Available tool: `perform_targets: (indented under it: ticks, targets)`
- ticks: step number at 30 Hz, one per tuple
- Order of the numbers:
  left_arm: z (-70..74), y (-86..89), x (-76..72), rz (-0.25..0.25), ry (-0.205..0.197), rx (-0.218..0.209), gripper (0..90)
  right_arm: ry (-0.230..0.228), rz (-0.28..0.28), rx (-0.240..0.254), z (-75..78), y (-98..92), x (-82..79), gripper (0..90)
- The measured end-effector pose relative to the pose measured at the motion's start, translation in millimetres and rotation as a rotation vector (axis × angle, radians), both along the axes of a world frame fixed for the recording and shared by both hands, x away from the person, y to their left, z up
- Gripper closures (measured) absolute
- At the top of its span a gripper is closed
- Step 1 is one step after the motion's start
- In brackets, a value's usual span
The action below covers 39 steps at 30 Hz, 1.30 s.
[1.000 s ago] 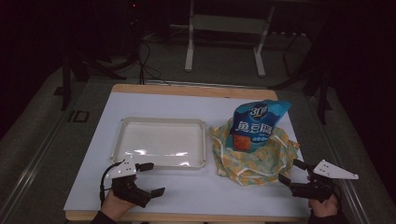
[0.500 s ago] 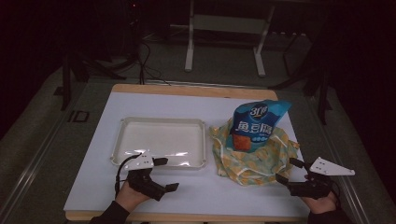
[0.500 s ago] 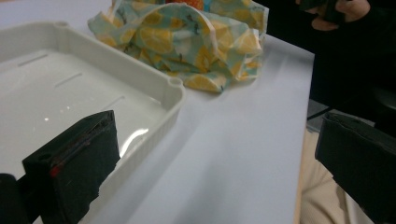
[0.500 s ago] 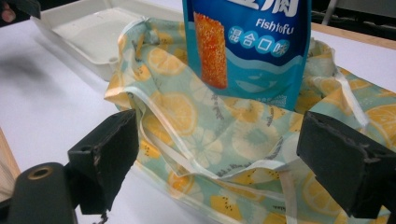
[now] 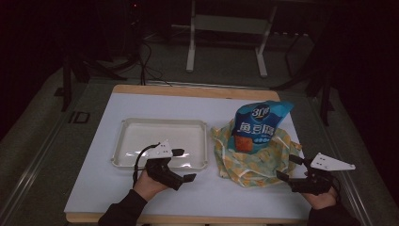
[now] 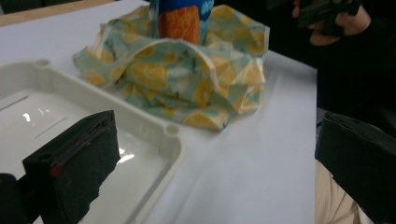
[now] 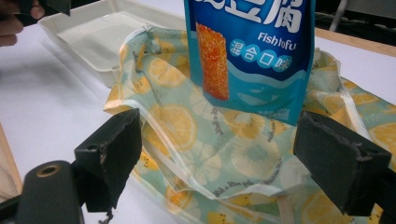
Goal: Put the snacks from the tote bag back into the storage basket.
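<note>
The blue foil snack bag [image 5: 259, 123] stands upright inside the crumpled lemon-print cloth bag [image 5: 254, 157], at the table's right half, beside the white plastic tray [image 5: 160, 143]. The right gripper [image 5: 288, 167], jaws spread wide and empty, sits nearer, with the cloth bag at its 10 o'clock, almost touching. The left gripper [image 5: 184, 165], also open and empty, has the cloth bag toward 2 o'clock, across the tray's near right corner.

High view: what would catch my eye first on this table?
Probably the bright blue snack bag standing upright in a crumpled lemon-print cloth bag at the table's right. Left of it lies an empty white tray. Near the front edge, two hand-held grippers wait with fingers open: the left gripper by the tray, the right gripper beside the cloth.
</note>
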State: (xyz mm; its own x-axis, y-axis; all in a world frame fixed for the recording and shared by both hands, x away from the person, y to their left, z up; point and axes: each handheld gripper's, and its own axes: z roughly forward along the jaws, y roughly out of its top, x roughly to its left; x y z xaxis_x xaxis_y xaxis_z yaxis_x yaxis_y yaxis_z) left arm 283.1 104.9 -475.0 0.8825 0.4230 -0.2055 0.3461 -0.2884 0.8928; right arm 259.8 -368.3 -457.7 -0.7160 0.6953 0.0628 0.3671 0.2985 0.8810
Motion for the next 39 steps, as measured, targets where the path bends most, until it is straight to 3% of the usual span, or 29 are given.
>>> perform_targets:
  ticks: [24, 31, 39]
  targets:
    - [23.2, -46.0, 36.3, -0.032, -0.068, -0.011, 1.9, -0.059, -0.013, 0.016, 15.6, 0.5, 19.9, 21.0]
    - [31.9, -62.7, 48.9, -0.021, -0.092, -0.001, 3.9, -0.075, -0.025, 0.015, 19.3, 1.8, 31.3, 22.2]
    - [39.0, -79.0, 68.9, 0.019, -0.081, 0.001, 6.4, -0.086, -0.038, 0.003, 22.7, 5.7, 43.0, 22.8]
